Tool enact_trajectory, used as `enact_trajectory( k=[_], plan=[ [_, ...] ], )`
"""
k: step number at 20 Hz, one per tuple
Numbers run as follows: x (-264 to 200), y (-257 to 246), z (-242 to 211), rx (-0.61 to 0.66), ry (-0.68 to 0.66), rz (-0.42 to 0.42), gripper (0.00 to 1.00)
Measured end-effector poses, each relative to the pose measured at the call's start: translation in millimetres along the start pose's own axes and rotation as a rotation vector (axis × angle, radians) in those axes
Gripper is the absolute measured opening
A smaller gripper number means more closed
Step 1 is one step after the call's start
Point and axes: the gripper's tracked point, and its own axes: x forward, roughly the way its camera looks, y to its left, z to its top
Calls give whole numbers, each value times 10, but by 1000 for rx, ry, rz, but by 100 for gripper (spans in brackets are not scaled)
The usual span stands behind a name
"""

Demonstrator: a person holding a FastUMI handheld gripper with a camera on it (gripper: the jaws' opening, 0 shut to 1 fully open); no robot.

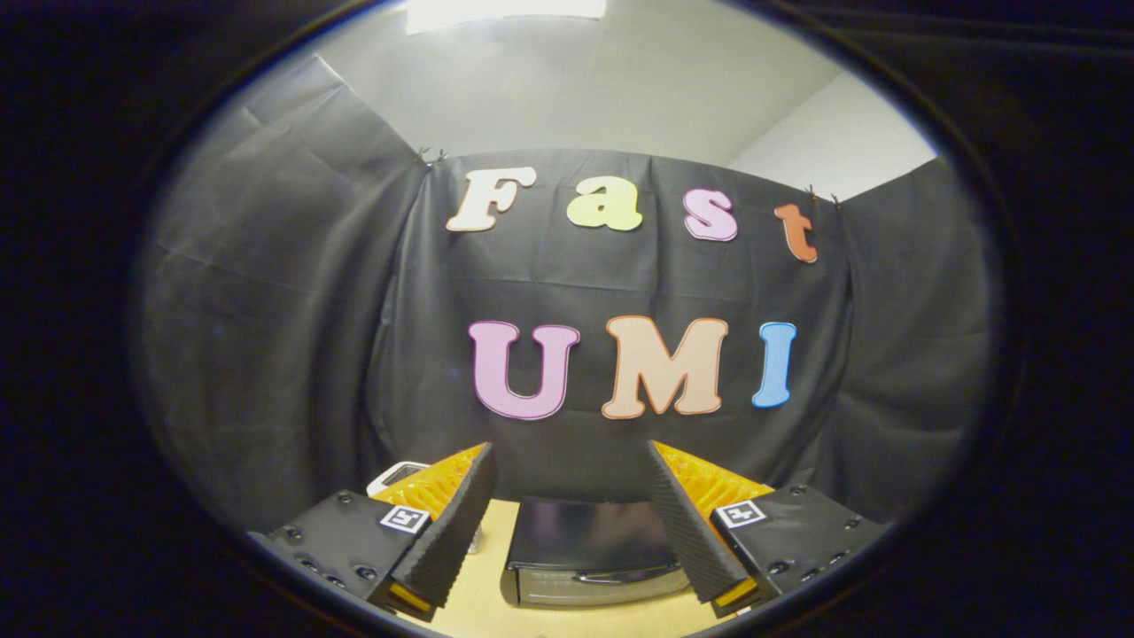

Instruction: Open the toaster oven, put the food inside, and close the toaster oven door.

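A dark toaster oven (pixel 589 549) stands on the light wooden table (pixel 483 607), seen between my two fingers and below them. Its door is shut, with a curved silver handle (pixel 620 578) across the front. My gripper (pixel 571 456) hovers high above the table, open wide, with nothing between its fingers (pixel 456 523). A small white object with a dark top (pixel 397 476) peeks out behind the left finger; I cannot tell what it is.
Black cloth walls (pixel 292 354) close the booth behind the oven and on both sides. A pale ceiling and a bright light (pixel 505 13) lie above the cloth.
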Motion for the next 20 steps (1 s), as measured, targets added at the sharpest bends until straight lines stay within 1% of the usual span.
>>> enact_trajectory(
  k=[6, 8, 11, 17, 20],
  plan=[
    [-9, -188, -59, -8, 29, -39, 100],
    [5, -308, -148, -34, 54, -75, 100],
    [12, -422, -243, -70, 91, -108, 100],
    [88, -419, -372, -48, 90, -98, 100],
    [118, -436, -530, -38, 88, -92, 100]
  ],
)
